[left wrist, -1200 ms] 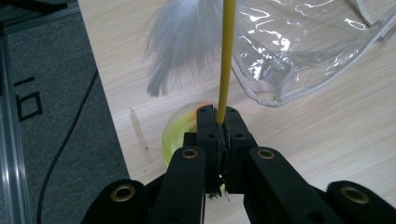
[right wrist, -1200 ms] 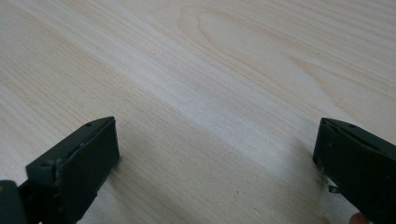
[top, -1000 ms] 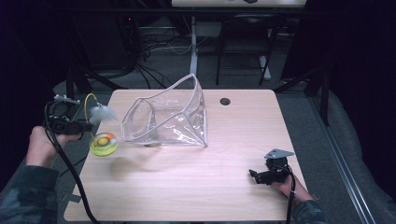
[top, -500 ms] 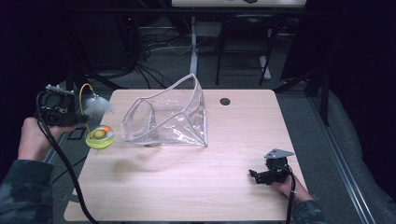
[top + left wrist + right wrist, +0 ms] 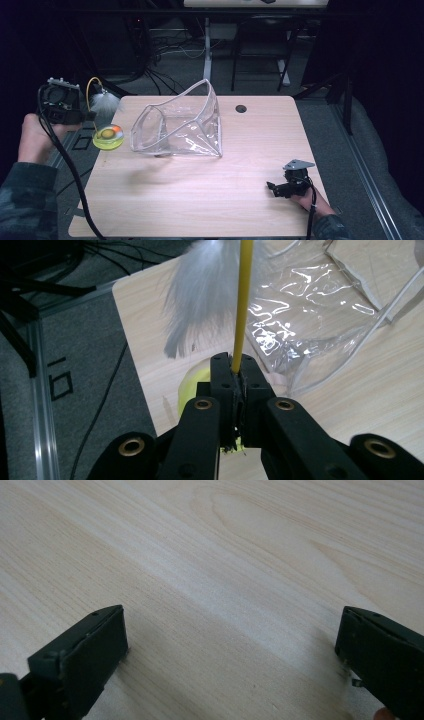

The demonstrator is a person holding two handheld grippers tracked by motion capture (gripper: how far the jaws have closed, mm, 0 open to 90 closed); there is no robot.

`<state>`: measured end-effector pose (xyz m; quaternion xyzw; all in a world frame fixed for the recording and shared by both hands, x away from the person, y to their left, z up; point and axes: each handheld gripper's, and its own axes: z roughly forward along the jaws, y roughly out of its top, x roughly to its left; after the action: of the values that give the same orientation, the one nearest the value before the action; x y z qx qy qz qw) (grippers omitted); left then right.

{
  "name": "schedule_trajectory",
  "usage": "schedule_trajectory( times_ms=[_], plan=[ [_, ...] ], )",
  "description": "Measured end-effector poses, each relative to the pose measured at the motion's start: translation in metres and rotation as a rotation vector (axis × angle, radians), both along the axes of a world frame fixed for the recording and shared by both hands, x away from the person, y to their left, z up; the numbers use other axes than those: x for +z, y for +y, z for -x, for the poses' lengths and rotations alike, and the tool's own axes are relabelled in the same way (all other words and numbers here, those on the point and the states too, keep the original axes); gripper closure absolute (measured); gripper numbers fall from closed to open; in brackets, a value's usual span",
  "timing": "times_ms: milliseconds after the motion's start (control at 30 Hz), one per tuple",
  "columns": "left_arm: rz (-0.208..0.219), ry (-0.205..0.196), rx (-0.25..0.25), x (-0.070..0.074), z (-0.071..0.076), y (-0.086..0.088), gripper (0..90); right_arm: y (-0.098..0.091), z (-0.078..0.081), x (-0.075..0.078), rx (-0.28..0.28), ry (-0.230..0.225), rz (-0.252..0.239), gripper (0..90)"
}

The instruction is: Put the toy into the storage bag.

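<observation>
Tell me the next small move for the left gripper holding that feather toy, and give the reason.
Probably carry it toward the clear plastic pouch. The left gripper is shut on the toy's yellow wire, the round yellow base hangs at the table's left edge, and the pouch's open mouth faces it.

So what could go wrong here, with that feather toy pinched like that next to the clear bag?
The left gripper pinches only the thin yellow wire, so the toy might twist or slip out. Its yellow-green base dangles by the table edge and could drop to the floor. The clear plastic bag stands unheld, the right gripper resting far away, so a nudge may tip it.
</observation>
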<state>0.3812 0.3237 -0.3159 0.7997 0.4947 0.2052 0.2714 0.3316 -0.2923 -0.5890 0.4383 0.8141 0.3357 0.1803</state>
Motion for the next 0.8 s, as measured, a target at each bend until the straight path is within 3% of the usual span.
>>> schedule_trajectory(
  times_ms=[300, 800],
  plan=[
    [-0.004, -0.042, -0.032, 0.019, -0.007, -0.014, 88.1, 0.000, 0.000, 0.000, 0.000, -0.001, 0.000, 0.0],
    [-0.010, -0.053, -0.108, 0.031, -0.022, -0.047, 88.0, 0.000, 0.000, 0.000, 0.000, -0.001, -0.001, 0.0]
  ],
)
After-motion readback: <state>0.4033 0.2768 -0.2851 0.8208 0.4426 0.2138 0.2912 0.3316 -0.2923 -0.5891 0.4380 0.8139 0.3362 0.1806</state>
